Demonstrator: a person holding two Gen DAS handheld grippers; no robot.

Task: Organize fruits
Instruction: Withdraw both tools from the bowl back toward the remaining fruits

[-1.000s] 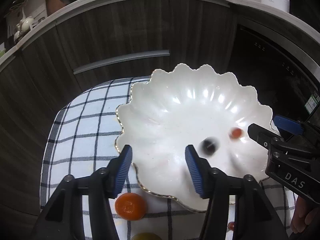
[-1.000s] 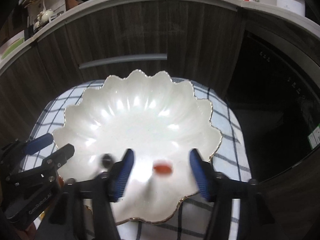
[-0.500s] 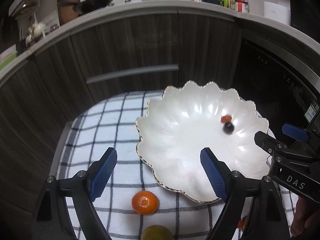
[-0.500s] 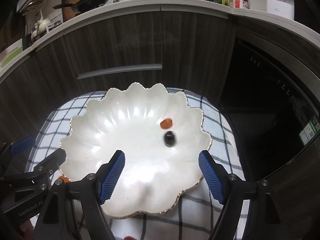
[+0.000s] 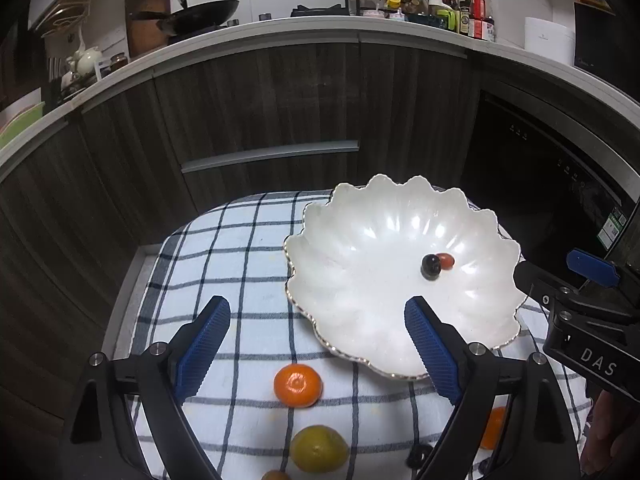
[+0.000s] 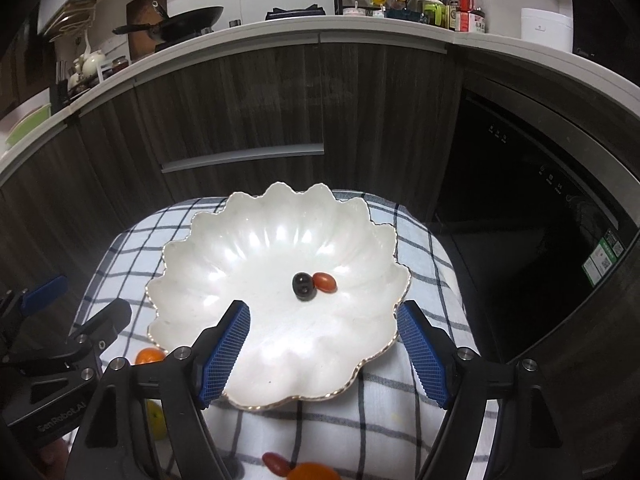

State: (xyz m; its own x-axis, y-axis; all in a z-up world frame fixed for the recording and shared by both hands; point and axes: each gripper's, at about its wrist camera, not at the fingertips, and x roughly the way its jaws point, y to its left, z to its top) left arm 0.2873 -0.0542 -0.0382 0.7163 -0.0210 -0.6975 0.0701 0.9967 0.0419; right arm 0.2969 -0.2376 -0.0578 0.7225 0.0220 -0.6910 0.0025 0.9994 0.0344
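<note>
A white scalloped bowl [image 5: 360,248] [image 6: 240,256] sits on a checked cloth. Inside lie a dark grape [image 5: 431,266] [image 6: 303,285] and a red cherry tomato [image 5: 445,261] [image 6: 323,281], touching. My left gripper [image 5: 316,344] is open and empty above the cloth, at the bowl's near-left rim. My right gripper [image 6: 322,344] is open and empty over the bowl's near rim. An orange mandarin [image 5: 297,385] [image 6: 149,357] and a yellow-green citrus [image 5: 319,449] [image 6: 157,420] lie on the cloth in front of the left gripper.
The checked cloth [image 5: 224,264] [image 6: 420,256] covers a small table with dark cabinets behind. More fruit lies at the near edge: an orange piece [image 5: 493,427] [image 6: 310,472], a red tomato [image 6: 276,463] and a dark grape [image 5: 416,458].
Both grippers have opened wide and drawn back and up from the bowl. The grape and tomato have rolled to rest together in the bowl.
</note>
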